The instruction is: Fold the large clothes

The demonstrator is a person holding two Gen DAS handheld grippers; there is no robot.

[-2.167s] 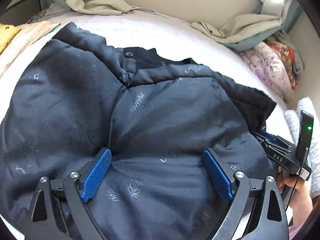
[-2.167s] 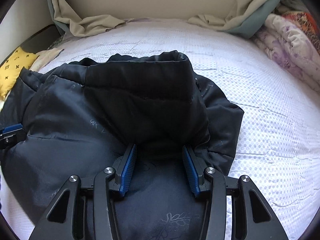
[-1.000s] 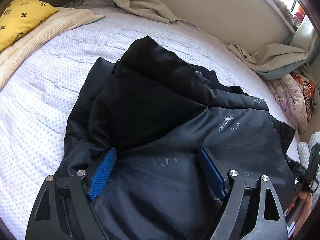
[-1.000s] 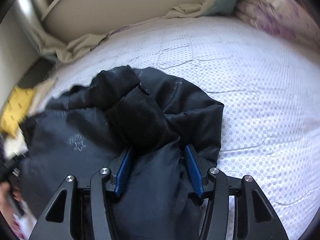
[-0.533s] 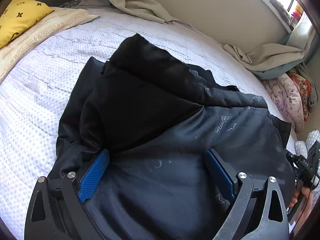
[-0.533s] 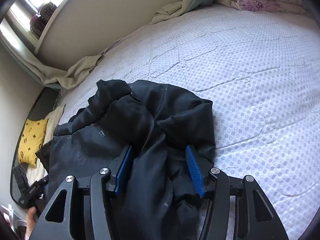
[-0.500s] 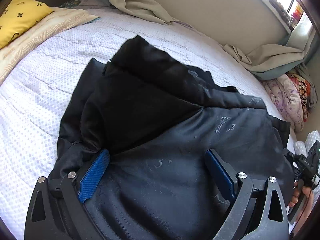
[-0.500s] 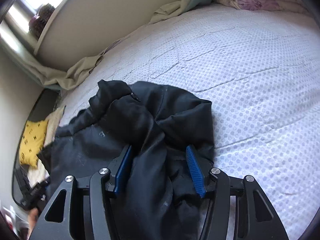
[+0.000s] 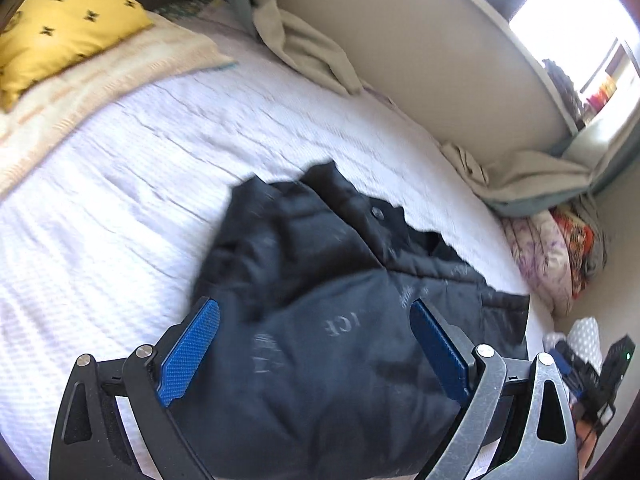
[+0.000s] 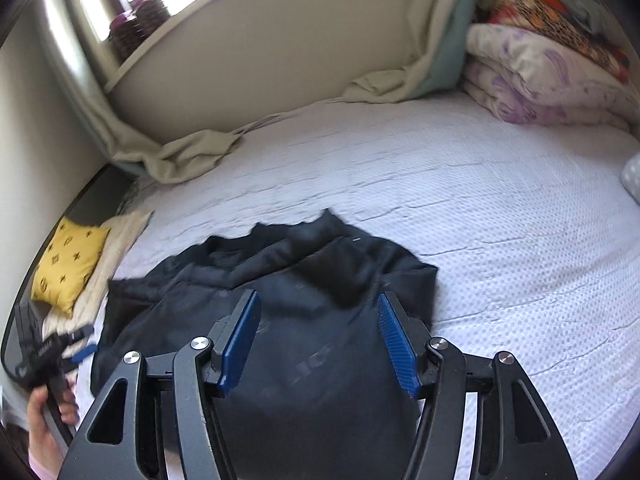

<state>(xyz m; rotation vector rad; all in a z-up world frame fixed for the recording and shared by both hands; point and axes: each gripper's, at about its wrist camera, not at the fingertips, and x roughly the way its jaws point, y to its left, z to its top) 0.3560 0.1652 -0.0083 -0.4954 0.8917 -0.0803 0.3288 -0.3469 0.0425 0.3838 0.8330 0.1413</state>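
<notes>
A dark navy padded jacket (image 9: 328, 280) with pale printed letters lies in a folded heap on the white quilted bed (image 9: 120, 200). My left gripper (image 9: 312, 308) hovers above its near part, jaws wide open, and the blue pads (image 9: 192, 344) touch no cloth. In the right wrist view the same jacket (image 10: 320, 280) lies below my right gripper (image 10: 317, 296). Its jaws are opening and no fabric is pinched between them. Each view catches the other gripper at its edge: the right gripper (image 9: 592, 364) and the left gripper (image 10: 44, 352), which a hand (image 10: 44, 424) holds.
A yellow pillow (image 9: 60, 28) on a beige blanket (image 9: 100, 80) sits at the bed's left end. Crumpled beige sheets (image 9: 304, 52) lie along the wall. Folded floral quilts (image 10: 540, 76) are stacked at the right end. White bedspread (image 10: 480, 200) stretches beyond the jacket.
Both grippers rose and pulled back from the jacket, which now looks smaller. The right jaws widened and let go of the bunched fabric. The left jaws widened a little.
</notes>
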